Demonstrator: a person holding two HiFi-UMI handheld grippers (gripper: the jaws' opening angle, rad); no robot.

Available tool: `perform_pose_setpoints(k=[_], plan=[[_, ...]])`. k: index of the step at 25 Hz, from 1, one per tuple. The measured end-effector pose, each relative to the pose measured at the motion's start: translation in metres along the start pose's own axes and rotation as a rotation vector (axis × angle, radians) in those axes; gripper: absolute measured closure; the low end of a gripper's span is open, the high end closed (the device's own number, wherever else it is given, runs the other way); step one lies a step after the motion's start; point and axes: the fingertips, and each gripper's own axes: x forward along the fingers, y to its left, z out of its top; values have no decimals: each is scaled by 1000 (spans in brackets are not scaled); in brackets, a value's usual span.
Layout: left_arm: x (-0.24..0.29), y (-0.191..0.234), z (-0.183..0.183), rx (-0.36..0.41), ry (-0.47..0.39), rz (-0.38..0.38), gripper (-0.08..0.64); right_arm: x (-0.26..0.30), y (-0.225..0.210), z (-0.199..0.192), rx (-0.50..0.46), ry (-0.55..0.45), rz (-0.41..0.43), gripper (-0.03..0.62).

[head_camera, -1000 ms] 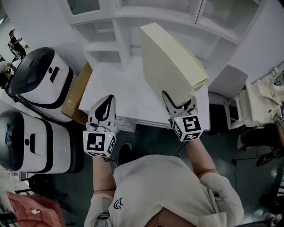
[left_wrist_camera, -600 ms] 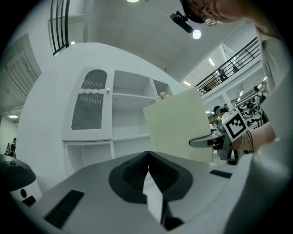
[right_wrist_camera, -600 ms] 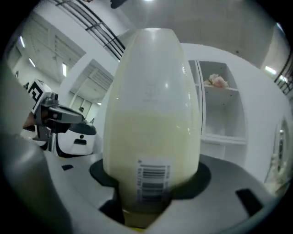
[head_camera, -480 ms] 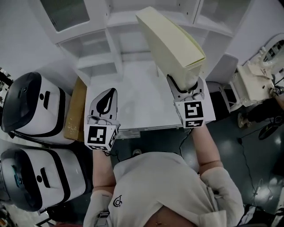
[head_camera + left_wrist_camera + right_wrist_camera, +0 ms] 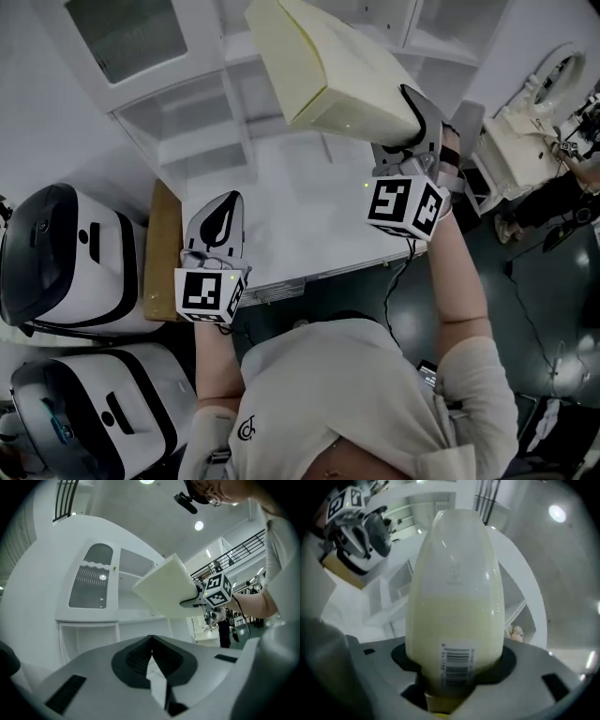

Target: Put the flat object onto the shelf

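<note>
The flat object (image 5: 328, 75) is a pale yellow, book-like slab with a barcode on its near end. My right gripper (image 5: 413, 122) is shut on that end and holds it high in front of the white shelf unit (image 5: 192, 127), tilted with its far end up. In the right gripper view the flat object (image 5: 454, 597) fills the middle, clamped between the jaws. The left gripper view shows the flat object (image 5: 164, 592) beside the shelf unit (image 5: 117, 620). My left gripper (image 5: 225, 211) is shut and empty, low over the white table (image 5: 291, 220) near its left front edge.
Two white-and-black appliances (image 5: 66, 258) (image 5: 94, 412) stand on the floor at the left, with a brown cardboard box (image 5: 161, 248) between them and the table. A white machine (image 5: 530, 117) stands at the right. The shelf unit has open compartments and glass-fronted doors (image 5: 122, 33).
My right gripper has risen and swung the flat object from standing edge-up over the table to lying flatter, higher, nearer the shelf. The left gripper has stayed about where it was.
</note>
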Motion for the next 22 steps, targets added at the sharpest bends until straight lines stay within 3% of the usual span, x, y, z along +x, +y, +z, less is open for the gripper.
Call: perform_pose_setpoints(k=[3, 6, 13, 22], plan=[[1, 5, -4, -25, -2, -4, 546, 12, -1, 10, -220, 47, -38, 304], [4, 4, -6, -32, 0, -7, 546, 31, 5, 15, -340, 59, -16, 304], [15, 5, -4, -20, 11, 19, 547, 80, 20, 15, -488, 54, 55, 304], [32, 21, -9, -14, 22, 69, 546, 131, 39, 12, -588, 46, 110, 296]])
